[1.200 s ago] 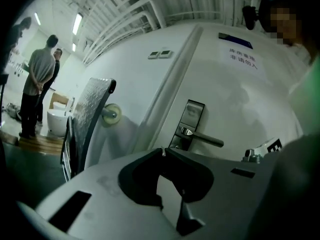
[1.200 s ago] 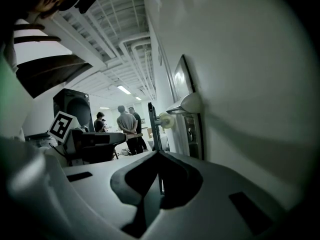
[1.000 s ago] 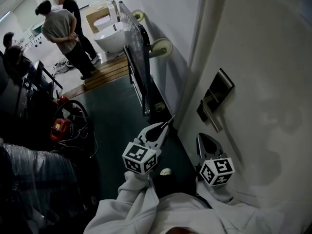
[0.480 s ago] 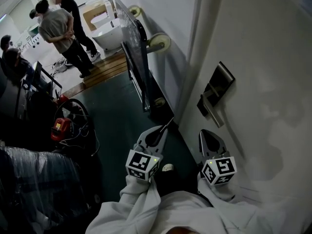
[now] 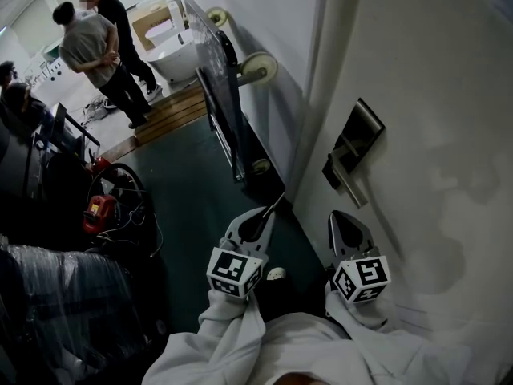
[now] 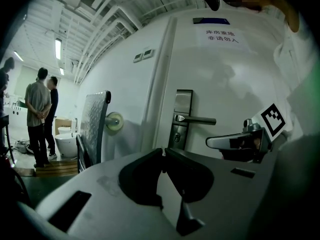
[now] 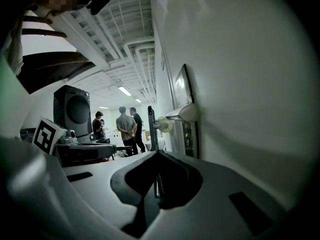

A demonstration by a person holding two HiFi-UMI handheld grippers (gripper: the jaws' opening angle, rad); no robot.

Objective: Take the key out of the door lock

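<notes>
The white door [image 5: 433, 95] fills the right side, with its dark lock plate [image 5: 355, 147] and lever handle [image 5: 349, 184]. In the left gripper view the plate [image 6: 183, 109], the handle [image 6: 196, 119] and the lock cylinder [image 6: 174, 138] lie straight ahead; I cannot tell if anything sits in the keyhole. My left gripper [image 5: 268, 212] hangs below and left of the lock, jaws shut [image 6: 163, 151]. A thin sliver that looks like the key [image 5: 278, 201] pokes out past its tips. My right gripper [image 5: 341, 216] is shut close to the door, under the handle [image 7: 182, 113].
A metal platform trolley [image 5: 224, 103] with pale wheels [image 5: 261, 69] leans on the wall just left of the door frame. Two people [image 5: 92, 46] stand at the far back near a white basin. A red tool and cables [image 5: 100, 211] lie on the dark floor at left.
Both grippers have sunk slightly in the head view and stay shut. The view has drifted a little, and the people at the back shifted.
</notes>
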